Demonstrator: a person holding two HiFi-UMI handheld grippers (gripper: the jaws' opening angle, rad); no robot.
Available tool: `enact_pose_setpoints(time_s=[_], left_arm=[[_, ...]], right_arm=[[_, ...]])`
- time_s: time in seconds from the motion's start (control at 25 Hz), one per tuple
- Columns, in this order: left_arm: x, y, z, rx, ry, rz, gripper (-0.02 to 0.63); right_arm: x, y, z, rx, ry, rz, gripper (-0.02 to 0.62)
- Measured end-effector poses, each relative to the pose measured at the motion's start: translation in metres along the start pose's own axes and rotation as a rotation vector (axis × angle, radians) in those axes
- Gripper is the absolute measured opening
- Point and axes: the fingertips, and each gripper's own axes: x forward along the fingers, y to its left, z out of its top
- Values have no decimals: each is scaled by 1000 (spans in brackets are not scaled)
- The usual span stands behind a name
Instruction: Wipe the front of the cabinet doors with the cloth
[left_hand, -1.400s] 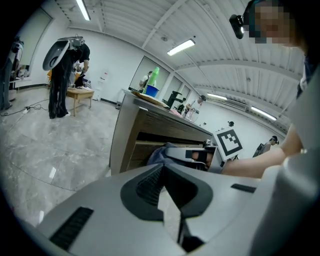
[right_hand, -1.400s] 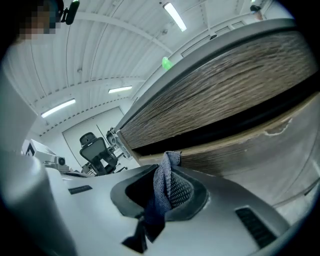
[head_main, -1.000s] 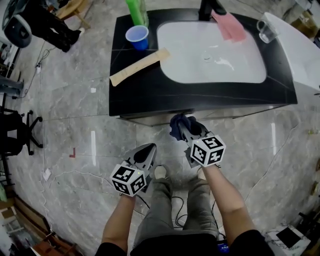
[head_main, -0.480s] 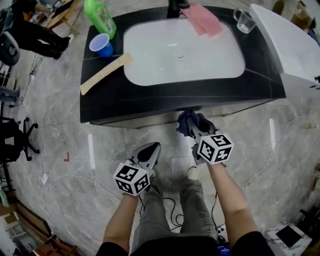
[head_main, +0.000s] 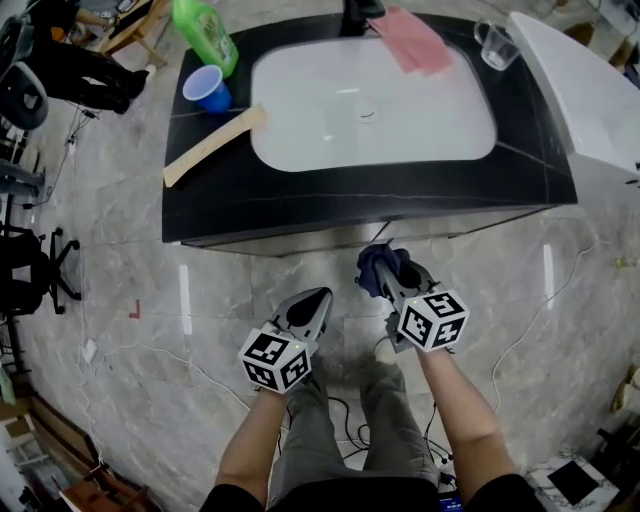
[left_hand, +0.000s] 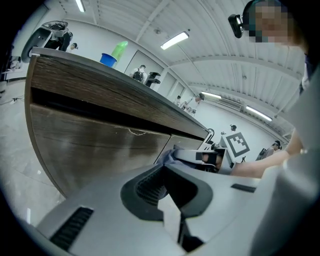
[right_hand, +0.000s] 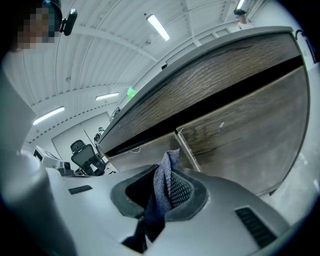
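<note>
Here the right gripper (head_main: 388, 272) was clamped shut on a dark blue cloth (head_main: 372, 265), with a bunched fold sticking out past its jaws toward the cabinet. In the right gripper view the cloth (right_hand: 162, 184) stood upright between the closed jaws, its top corner lined up with the seam between two wood-grain cabinet doors (right_hand: 242, 142). The cloth was close to the door fronts, just below the front edge of the black counter (head_main: 205, 205), but whether it touched the wood could not be told.

The left gripper (head_main: 314, 300) was held lower and to the left, well back from the cabinet, above the grey marble floor (head_main: 120, 330). Its jaws were closed together with nothing between them, as the left gripper view showed (left_hand: 167, 189). That view also caught the cabinet doors (left_hand: 95, 150) from a low angle, with the cloth (left_hand: 169, 156) near the door seam.

On the counter, a white sink (head_main: 300, 130) took up the middle. To its left stood a blue cup (head_main: 206, 88) and a green bottle (head_main: 205, 35), with a pale wooden strip (head_main: 214, 146) lying aslant near them. A pink rag (head_main: 415, 42) lay at the back edge of the sink, and a clear glass mug (head_main: 492, 43) stood at the right rear corner.
</note>
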Motion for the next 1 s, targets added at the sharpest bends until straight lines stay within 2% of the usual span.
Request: enact_pose_setpoints(time_s=[0.24,0.48,0.76,1.0], left_arm=[[-28,35,-11,-16,11,30,9],[-71,88,-16,-44,-7,80,9],[-116,151,-20,-83,-29,146,9],[-136,189,-28,-91,-13,157,9]], right_arm=[[33,44,-32,15,54,49,52],[78,95,-57,12,87,91,52],[135,148,-76,-11,115,138,52],[185,183,-88,-42,120,164,52]])
